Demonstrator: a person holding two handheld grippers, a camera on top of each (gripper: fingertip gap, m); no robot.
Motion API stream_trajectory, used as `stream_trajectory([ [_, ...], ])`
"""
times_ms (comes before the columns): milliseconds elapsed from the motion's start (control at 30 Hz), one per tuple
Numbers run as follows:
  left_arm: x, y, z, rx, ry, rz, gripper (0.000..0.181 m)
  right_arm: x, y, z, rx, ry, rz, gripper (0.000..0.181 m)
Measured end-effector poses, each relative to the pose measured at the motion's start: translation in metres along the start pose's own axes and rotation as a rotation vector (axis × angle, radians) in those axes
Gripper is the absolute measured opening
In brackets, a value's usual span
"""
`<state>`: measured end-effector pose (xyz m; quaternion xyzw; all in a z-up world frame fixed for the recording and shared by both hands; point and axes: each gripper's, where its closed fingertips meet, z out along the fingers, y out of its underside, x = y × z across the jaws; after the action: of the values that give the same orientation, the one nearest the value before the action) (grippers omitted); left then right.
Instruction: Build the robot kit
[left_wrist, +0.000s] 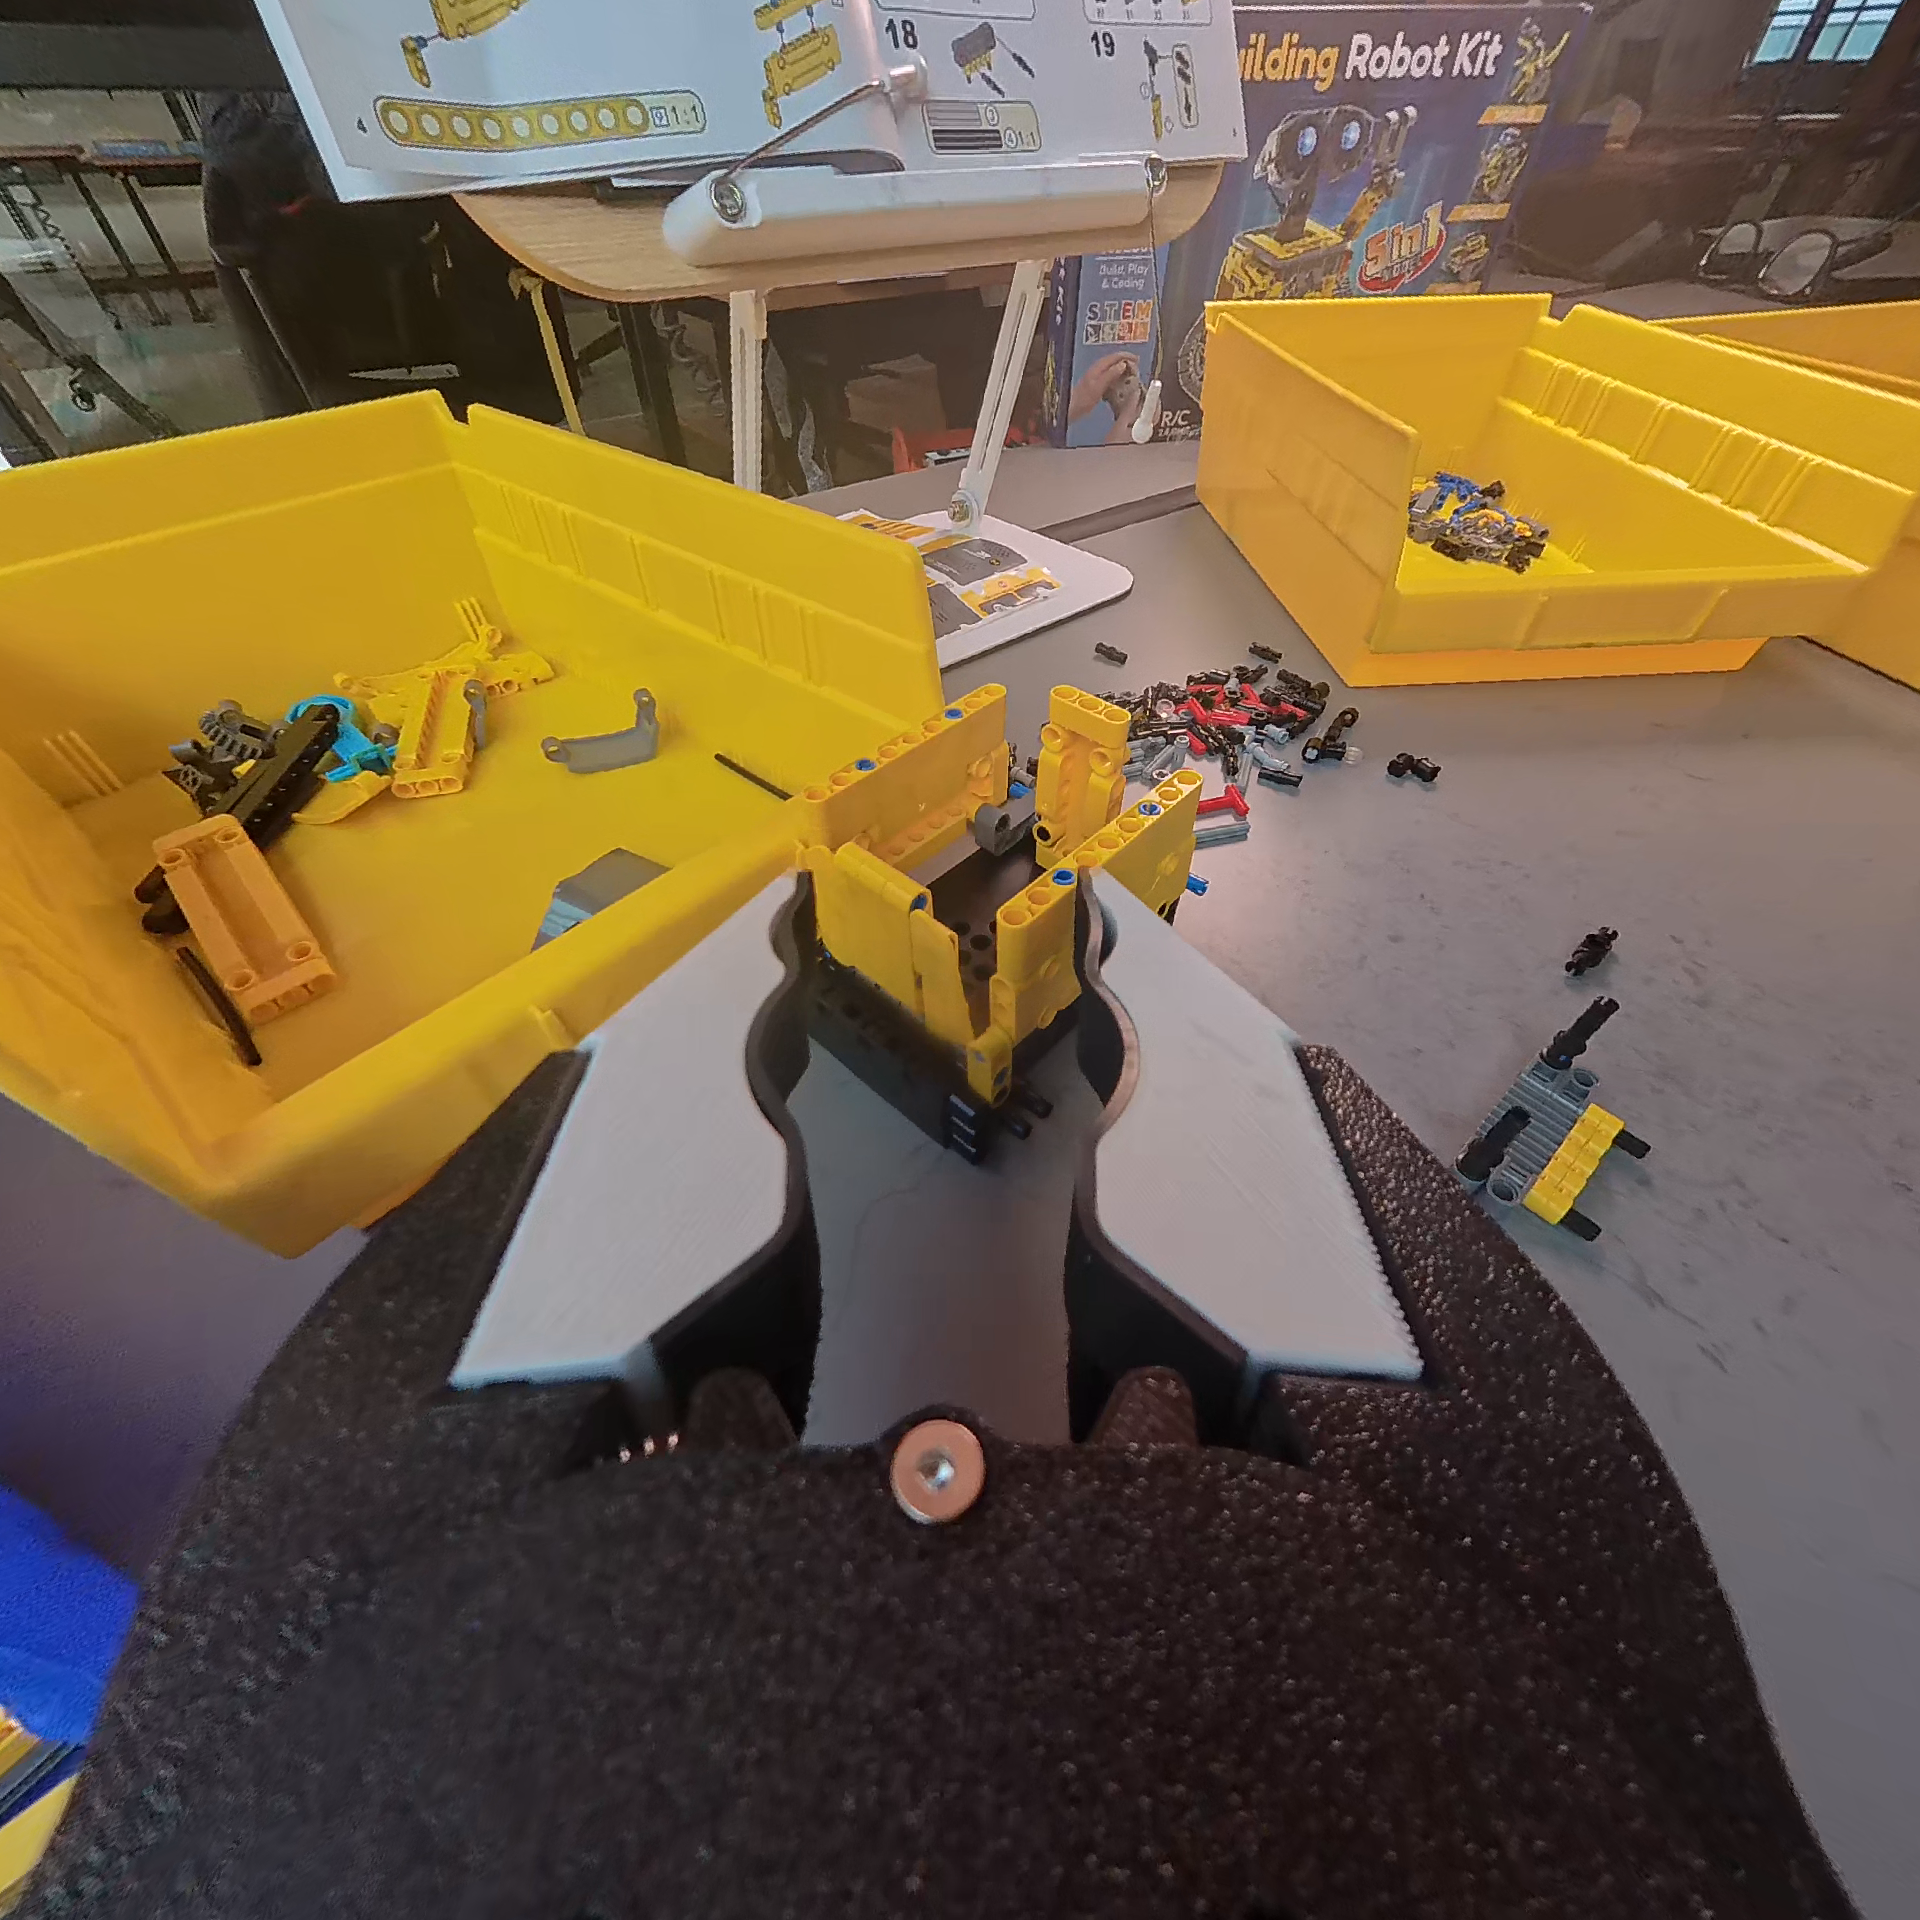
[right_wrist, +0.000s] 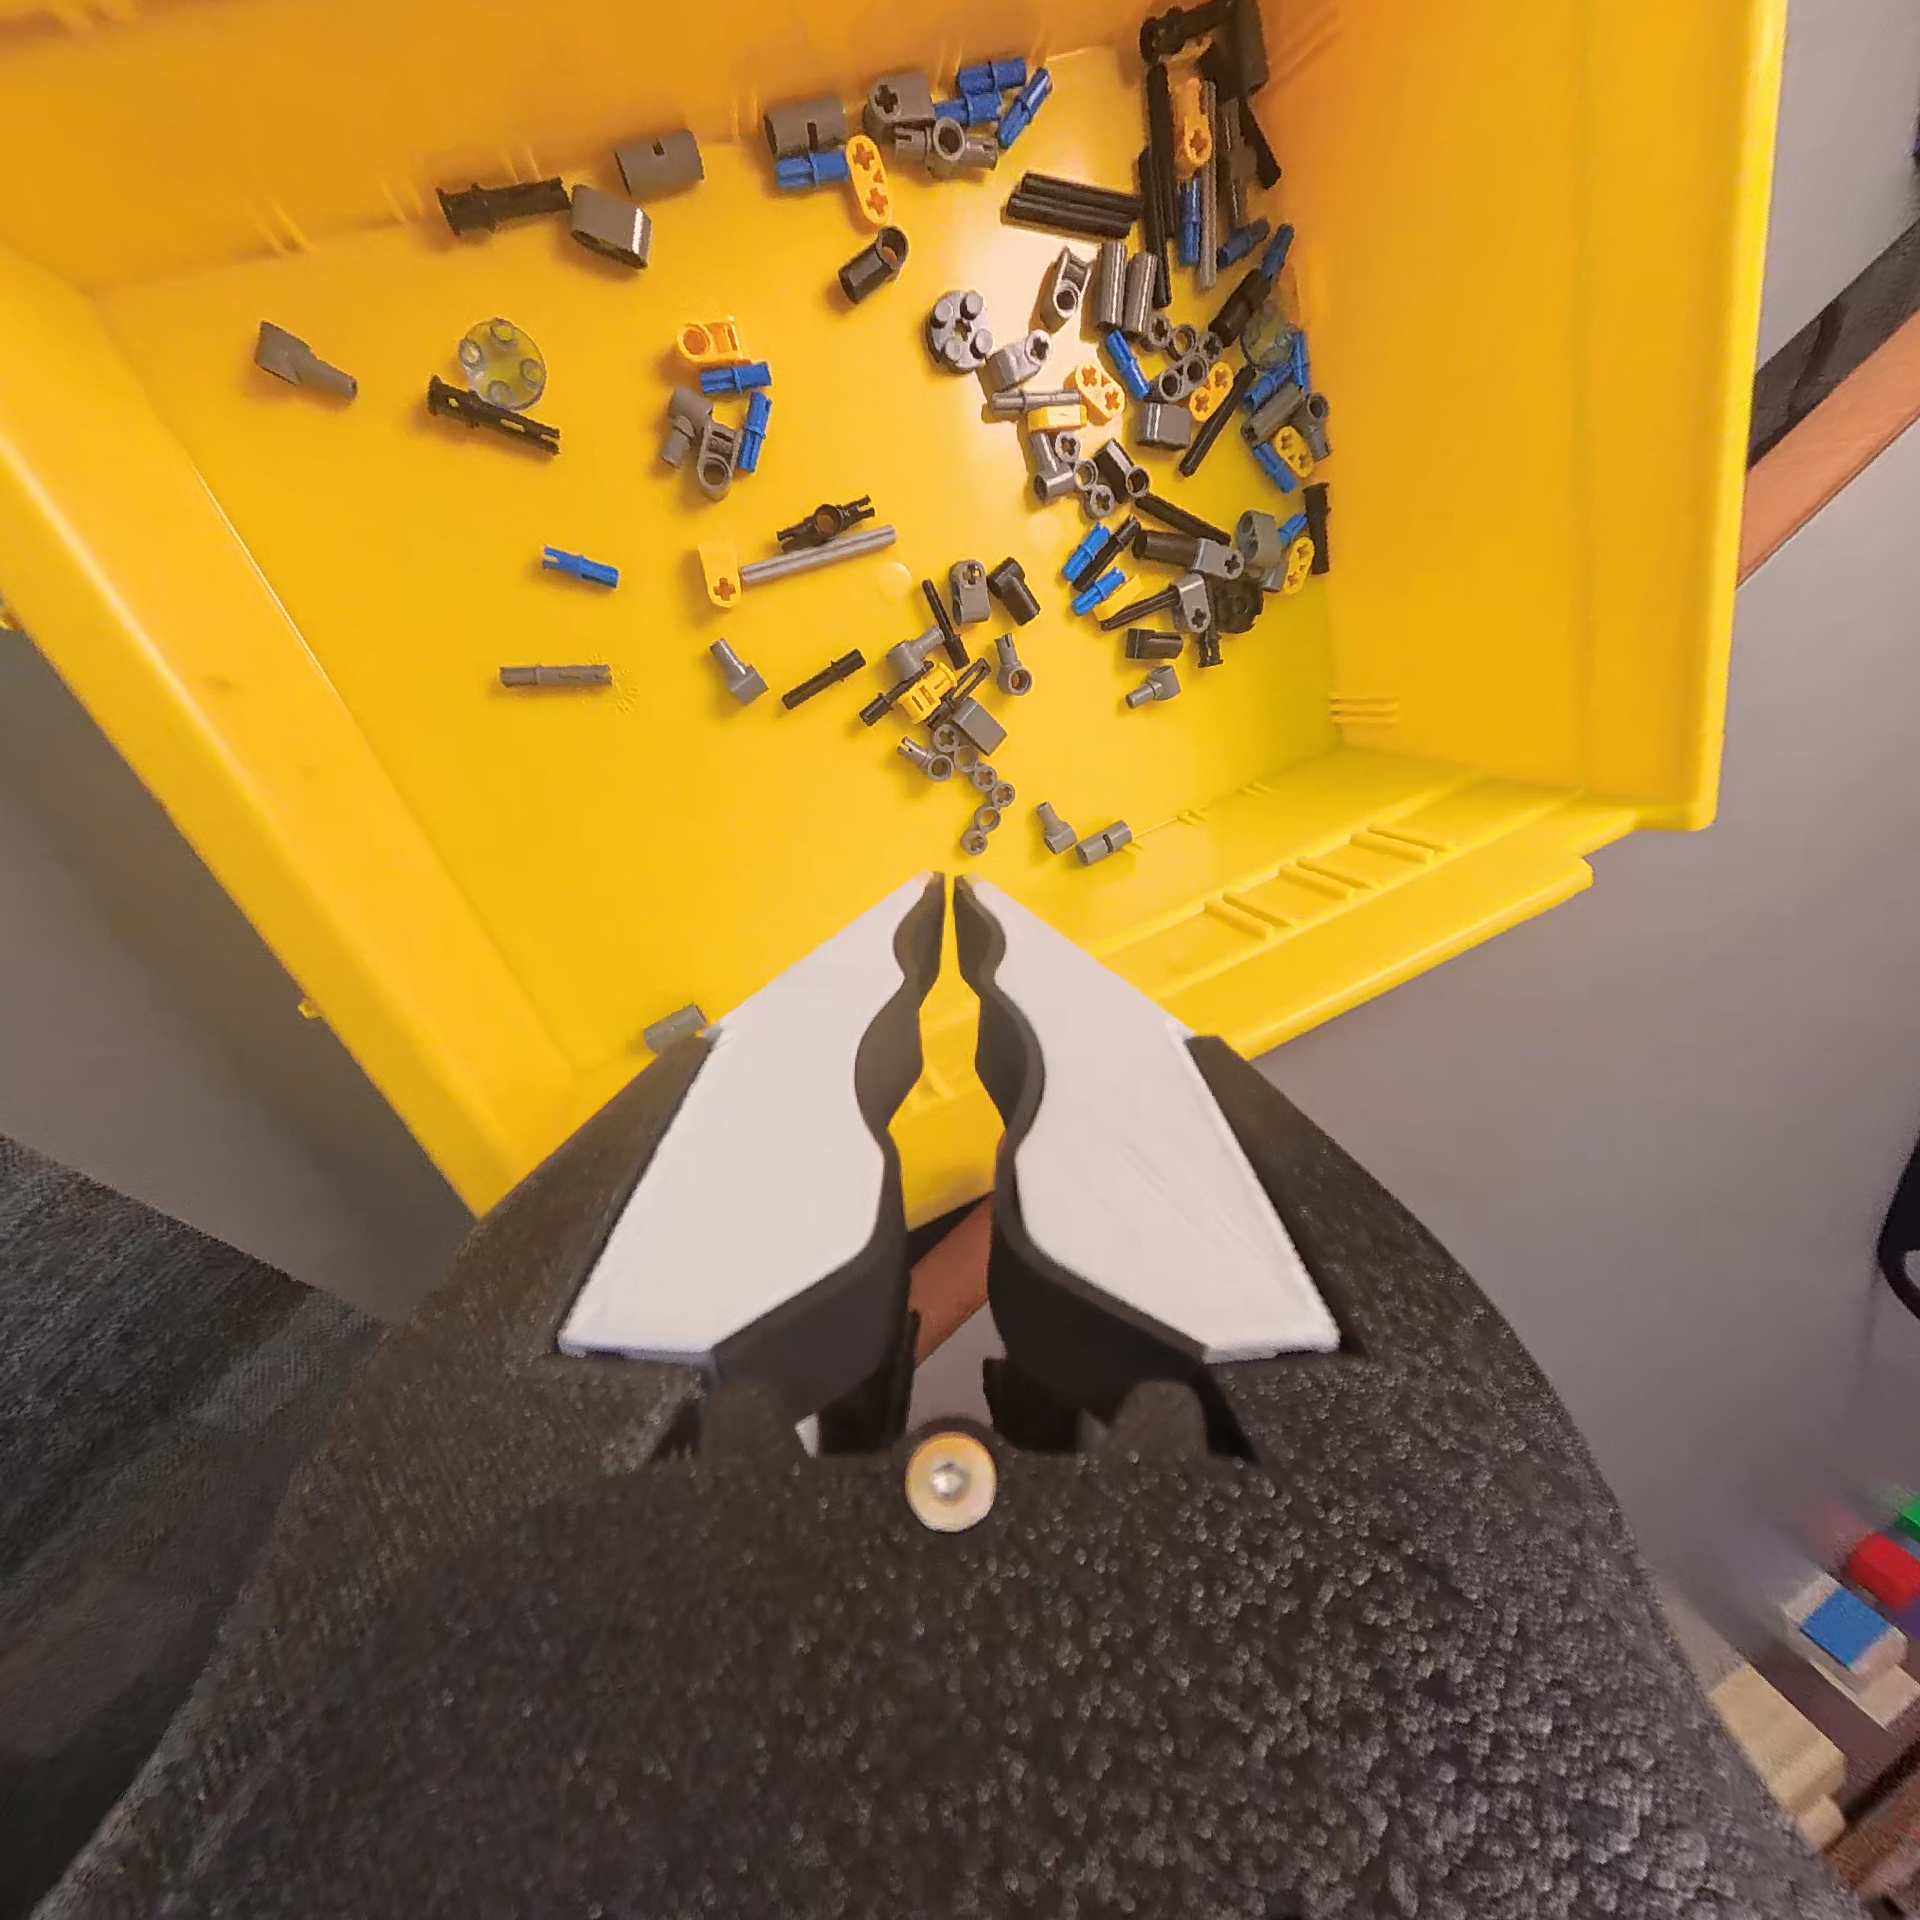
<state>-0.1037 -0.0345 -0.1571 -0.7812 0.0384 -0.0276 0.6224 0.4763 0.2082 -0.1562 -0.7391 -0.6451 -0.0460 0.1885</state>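
The left gripper (left_wrist: 940, 904) jaws clasp the yellow-and-black brick assembly (left_wrist: 961, 966) between their tips, its base on the grey tabletop (left_wrist: 1558, 935) beside a yellow bin (left_wrist: 312, 1143). The right gripper (right_wrist: 948, 883) jaws are pinched together on nothing, over a yellow tray (right_wrist: 416, 831) just short of small grey connectors (right_wrist: 982, 805).

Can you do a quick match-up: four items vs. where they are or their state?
1. left gripper
2. right gripper
3. grey curved piece
4. small grey-yellow subassembly

A. inside a yellow bin
B. on the grey table
C. shut, empty, over a bin of small parts
D. clamped on the yellow-black build

Pairs: 1-D, 2-C, 3-A, 4-B
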Motion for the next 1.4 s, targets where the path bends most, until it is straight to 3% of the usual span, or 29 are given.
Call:
stream_trajectory([
  [167, 0.001, -0.001, -0.001, 0.006, 0.025, -0.022, 0.048, -0.001, -0.043, -0.012, 0.186, 0.008, 0.035, 0.007],
  [367, 0.005, -0.005, -0.002, 0.034, 0.067, -0.027, 0.048, 0.002, -0.123, -0.033, 0.474, 0.011, 0.086, 0.023],
  [533, 0.015, -0.007, -0.004, 0.045, 0.138, -0.019, 0.048, 0.020, -0.189, -0.037, 0.555, 0.050, 0.144, 0.025],
  [667, 0.020, -0.009, -0.006, 0.061, 0.180, -0.028, 0.048, 0.043, -0.230, -0.018, 0.484, 0.072, 0.197, 0.025],
  [800, 0.025, -0.011, -0.009, 0.078, 0.197, -0.026, 0.048, 0.070, -0.257, 0.022, 0.344, 0.065, 0.251, 0.024],
  [967, 0.032, -0.011, -0.011, 0.081, 0.218, -0.022, 0.047, 0.077, -0.279, 0.087, 0.106, -0.014, 0.258, 0.023],
  [1100, 0.033, -0.012, -0.012, 0.085, 0.225, -0.026, 0.048, 0.087, -0.283, 0.128, -0.044, 0.007, 0.227, 0.020],
  [1400, 0.029, -0.012, -0.013, 0.086, 0.227, -0.067, 0.048, 0.105, -0.298, 0.181, -0.056, 0.019, 0.354, 0.018],
])
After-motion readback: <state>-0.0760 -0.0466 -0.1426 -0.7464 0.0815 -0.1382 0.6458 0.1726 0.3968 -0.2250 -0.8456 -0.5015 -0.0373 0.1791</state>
